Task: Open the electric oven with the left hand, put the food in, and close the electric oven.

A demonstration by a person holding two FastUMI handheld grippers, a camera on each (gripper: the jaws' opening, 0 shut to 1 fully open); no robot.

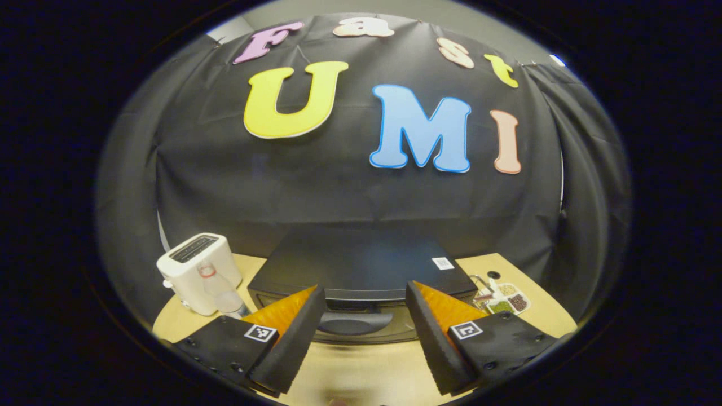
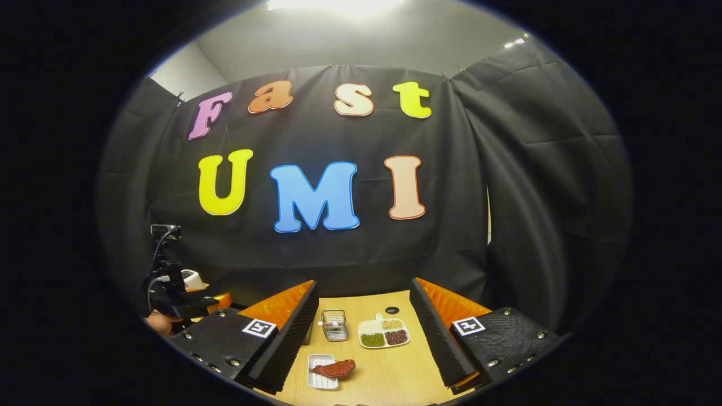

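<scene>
Oven (image 1: 361, 270) entry: I am holding my left claw (image 1: 365, 332) spread wide and gripping nothing, and it is facing the black electric oven straight ahead on the worktop (image 1: 361, 366). Between my two fingers the door handle (image 1: 355, 323) is showing, a dark curved bar with its long axis running side to side, across the line of my fingers. It is lying just beyond the fingertips and a little below them, apart from both. The door is looking closed, so I am judging the opening step not yet done; the left claw is the nearer one for that pull.

To the oven's left, a white toaster (image 1: 194, 270) is standing with a clear bottle (image 1: 223, 293) just in front of it. To the oven's right, a divided dish of beans (image 1: 507, 301) is resting near the worktop edge.

My right claw (image 2: 364, 332) is likewise spread and carrying nothing. Ahead of it, low between the fingers, the food (image 2: 334, 369), a reddish piece, is lying across a small white tray (image 2: 321, 380). Farther out I am seeing a small wire basket (image 2: 335, 325) and the same divided dish. The other claw (image 2: 180, 299) is showing far left.
</scene>
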